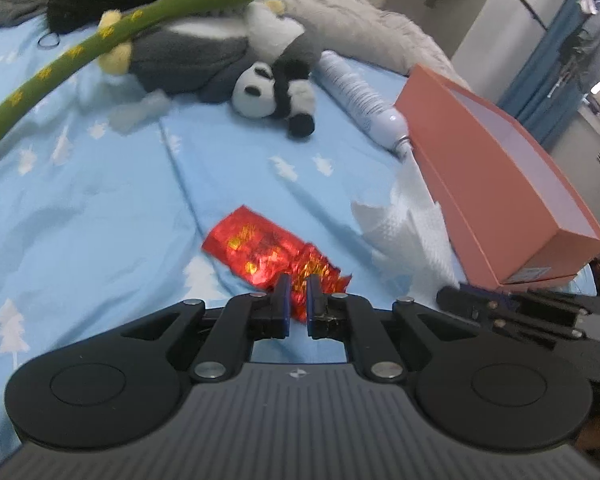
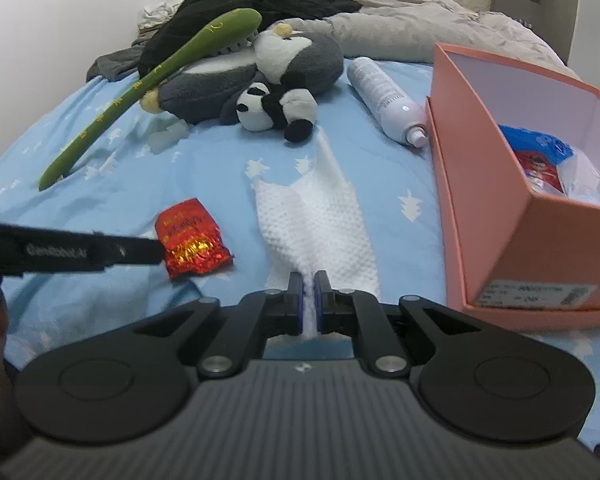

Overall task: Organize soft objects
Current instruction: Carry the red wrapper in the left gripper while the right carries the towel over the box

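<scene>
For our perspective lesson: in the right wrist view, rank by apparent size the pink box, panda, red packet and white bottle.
1. Pink box, also nearest the camera.
2. White bottle.
3. Panda and red packet look alike; the packet lies nearer, so unranked.

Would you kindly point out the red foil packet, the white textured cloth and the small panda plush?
red foil packet (image 1: 260, 250), left wrist view, middle of the crinkled foil.
white textured cloth (image 2: 320, 224), right wrist view, middle of the waffle weave.
small panda plush (image 2: 256, 112), right wrist view, its white face.
</scene>
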